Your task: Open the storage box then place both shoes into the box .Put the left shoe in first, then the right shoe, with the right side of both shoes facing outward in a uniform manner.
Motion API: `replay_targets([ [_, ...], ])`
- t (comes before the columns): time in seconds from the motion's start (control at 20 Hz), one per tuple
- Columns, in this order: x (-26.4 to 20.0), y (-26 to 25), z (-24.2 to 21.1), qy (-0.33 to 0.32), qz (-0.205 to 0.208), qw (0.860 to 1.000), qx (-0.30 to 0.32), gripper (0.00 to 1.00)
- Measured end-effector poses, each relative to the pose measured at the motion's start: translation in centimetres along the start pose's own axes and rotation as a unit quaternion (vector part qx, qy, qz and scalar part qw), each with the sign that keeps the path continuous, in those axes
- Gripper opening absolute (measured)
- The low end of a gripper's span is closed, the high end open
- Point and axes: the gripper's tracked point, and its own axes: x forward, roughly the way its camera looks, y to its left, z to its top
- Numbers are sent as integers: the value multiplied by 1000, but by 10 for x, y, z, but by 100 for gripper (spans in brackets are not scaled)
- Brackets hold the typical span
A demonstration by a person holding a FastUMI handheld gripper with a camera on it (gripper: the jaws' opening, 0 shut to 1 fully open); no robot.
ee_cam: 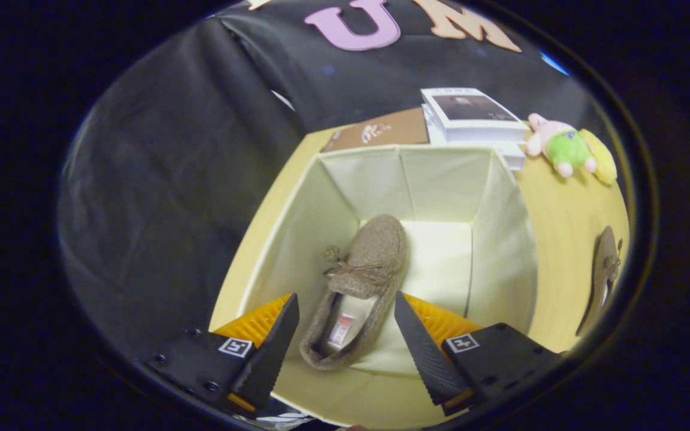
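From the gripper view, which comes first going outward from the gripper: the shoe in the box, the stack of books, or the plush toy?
The gripper is open above the box.
1. Shoe in the box: lies between the fingers, on the box floor.
2. Stack of books: beyond the box's far wall.
3. Plush toy: beside the books, off to the right; about as far, too close to call.

free floor in the box [504,239] beside the shoe [360,281], jaws apart above.

Legible text: none confirmed.
Insole tag inside the shoe [354,287] in the storage box [504,239]: too blurred to read. Book [471,114] cover print behind the box: too small. Square markers on the gripper [345,326], fingers spread apart: coded patterns, not lettering.
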Motion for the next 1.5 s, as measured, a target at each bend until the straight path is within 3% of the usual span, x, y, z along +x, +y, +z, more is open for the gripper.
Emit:
replay_targets([
  [0.15,-34,-11,22,-53,21,998,-41,100],
  [0.35,-74,-48,37,-103,11,991,-81,100],
  [0.65,-126,-149,55,-151,-71,980,-111,100],
  [1.05,-165,-291,34,-151,-174,967,-107,100],
  [1.5,-161,-419,-29,-89,-232,967,-63,100],
])
